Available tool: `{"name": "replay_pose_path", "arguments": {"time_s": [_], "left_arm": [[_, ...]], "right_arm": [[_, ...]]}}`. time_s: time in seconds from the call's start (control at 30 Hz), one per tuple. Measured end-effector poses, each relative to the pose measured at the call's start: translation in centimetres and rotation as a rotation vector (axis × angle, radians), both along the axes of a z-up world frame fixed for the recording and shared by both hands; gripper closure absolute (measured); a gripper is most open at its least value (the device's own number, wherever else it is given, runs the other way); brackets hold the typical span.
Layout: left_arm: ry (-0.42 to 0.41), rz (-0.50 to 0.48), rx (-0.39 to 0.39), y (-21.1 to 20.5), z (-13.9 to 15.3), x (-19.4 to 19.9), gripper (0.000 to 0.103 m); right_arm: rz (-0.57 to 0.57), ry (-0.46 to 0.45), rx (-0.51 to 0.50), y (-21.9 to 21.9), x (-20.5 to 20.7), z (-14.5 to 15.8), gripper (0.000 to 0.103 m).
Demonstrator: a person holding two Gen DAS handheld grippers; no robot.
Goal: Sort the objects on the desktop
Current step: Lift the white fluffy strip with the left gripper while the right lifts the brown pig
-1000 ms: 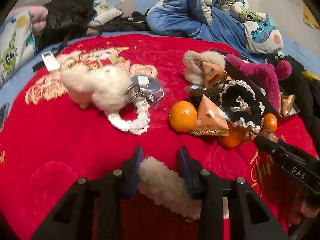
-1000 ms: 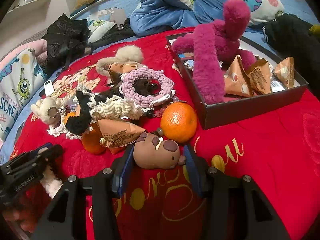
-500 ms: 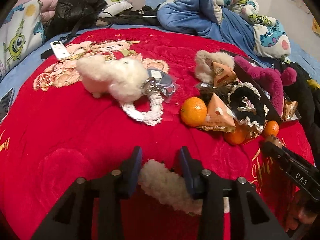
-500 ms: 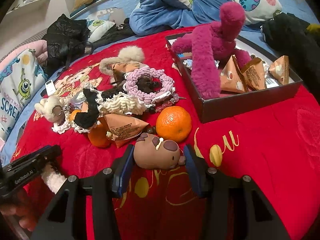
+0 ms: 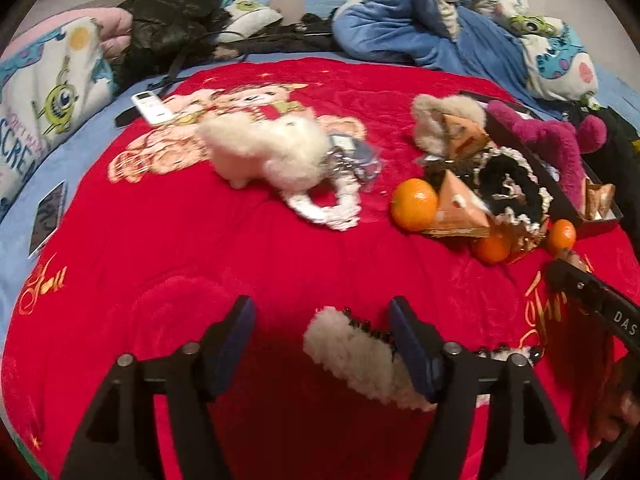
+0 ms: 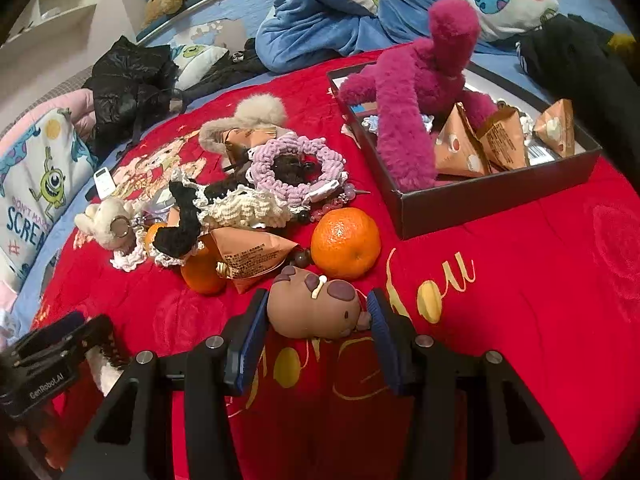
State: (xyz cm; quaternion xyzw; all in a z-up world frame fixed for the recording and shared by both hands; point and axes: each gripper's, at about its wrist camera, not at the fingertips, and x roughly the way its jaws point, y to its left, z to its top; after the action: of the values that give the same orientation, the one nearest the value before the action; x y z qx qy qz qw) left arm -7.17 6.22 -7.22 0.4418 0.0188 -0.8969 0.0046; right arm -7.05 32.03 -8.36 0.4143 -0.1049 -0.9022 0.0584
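Note:
My left gripper (image 5: pixel 320 312) hangs over the red blanket (image 5: pixel 180 248) with its jaws opening. A white fluffy hair tie (image 5: pixel 352 356) lies between them, against the right pad and well apart from the left one. My right gripper (image 6: pixel 318 300) is shut on a brown animal toy (image 6: pixel 316 312), just in front of an orange (image 6: pixel 346 242). A pile of scrunchies (image 6: pixel 296 168), snack packets (image 6: pixel 248 256) and oranges lies beyond it. The black box (image 6: pixel 492 196) at the right holds a magenta plush (image 6: pixel 408 120) and several packets.
A white plush keychain (image 5: pixel 276 152) lies mid-blanket, with a remote (image 5: pixel 150 106) and a phone (image 5: pixel 48 216) near the left edge. Blue bedding (image 5: pixel 420 32), a black bag (image 5: pixel 168 28) and a pillow (image 5: pixel 44 92) ring the far side.
The left jaws have spread wide and let go of the white fluffy hair tie, which now rests against the right pad only. The right gripper keeps its hold on the brown toy.

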Motion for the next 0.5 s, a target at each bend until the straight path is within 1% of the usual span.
{"name": "replay_pose_path", "arguments": {"time_s": [0.13,0.23,0.3,0.33,0.43,0.5], "left_arm": [[-0.015,0.041,-0.019,-0.4,0.1,0.6,0.029],[0.005,0.038,-0.052,0.0,0.2,1.2,0.029],[0.018,0.025,-0.068,0.4,0.5,1.4,0.029],[0.029,0.003,-0.067,0.5,0.7,1.7,0.029],[0.047,-0.062,-0.034,0.8,1.3,2.1,0.029],[0.058,-0.088,-0.008,0.9,1.7,2.4,0.029]], "right_arm": [[-0.004,-0.001,-0.009,0.0,0.1,0.1,0.056],[-0.005,-0.002,-0.017,0.0,0.1,0.0,0.056],[-0.005,-0.002,-0.023,0.0,0.3,0.1,0.056],[-0.004,-0.001,-0.026,0.0,0.4,0.2,0.056],[-0.001,0.001,-0.029,0.1,0.5,0.2,0.056],[0.000,0.002,-0.027,0.1,0.6,0.3,0.056]]}}
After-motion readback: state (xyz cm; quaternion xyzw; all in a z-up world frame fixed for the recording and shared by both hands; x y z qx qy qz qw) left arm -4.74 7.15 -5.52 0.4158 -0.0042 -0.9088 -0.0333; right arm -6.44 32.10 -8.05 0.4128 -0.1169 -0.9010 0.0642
